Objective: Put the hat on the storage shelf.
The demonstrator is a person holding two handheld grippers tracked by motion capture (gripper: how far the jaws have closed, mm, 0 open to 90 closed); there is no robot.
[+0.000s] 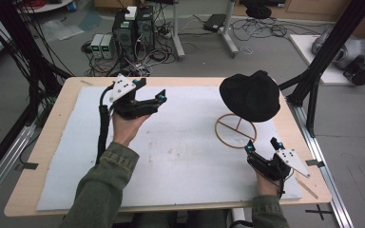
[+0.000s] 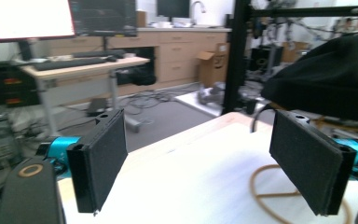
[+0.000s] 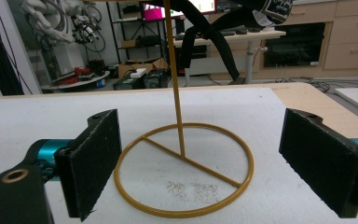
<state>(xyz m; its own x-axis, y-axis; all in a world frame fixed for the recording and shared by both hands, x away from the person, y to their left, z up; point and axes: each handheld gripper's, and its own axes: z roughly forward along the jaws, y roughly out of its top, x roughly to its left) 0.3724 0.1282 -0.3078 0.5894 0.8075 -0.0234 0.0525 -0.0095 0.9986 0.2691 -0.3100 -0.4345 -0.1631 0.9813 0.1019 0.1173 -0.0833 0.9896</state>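
Your right gripper (image 1: 264, 145) sits near the table's (image 1: 62, 111) front right corner, its jaws spread wide with nothing between them, aimed at the ring base of the gold stand (image 3: 182, 170) just ahead. The black hat (image 1: 250, 96) rests on top of that stand, toward the table's right edge. Farther back, your left gripper (image 1: 149, 89) hovers near the far left corner, jaws wide apart and empty, facing the hat.

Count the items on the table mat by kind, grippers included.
Black hat: 1
Gold wire stand: 1
Handheld grippers: 2, left gripper and right gripper, both open, nothing held
Total: 4
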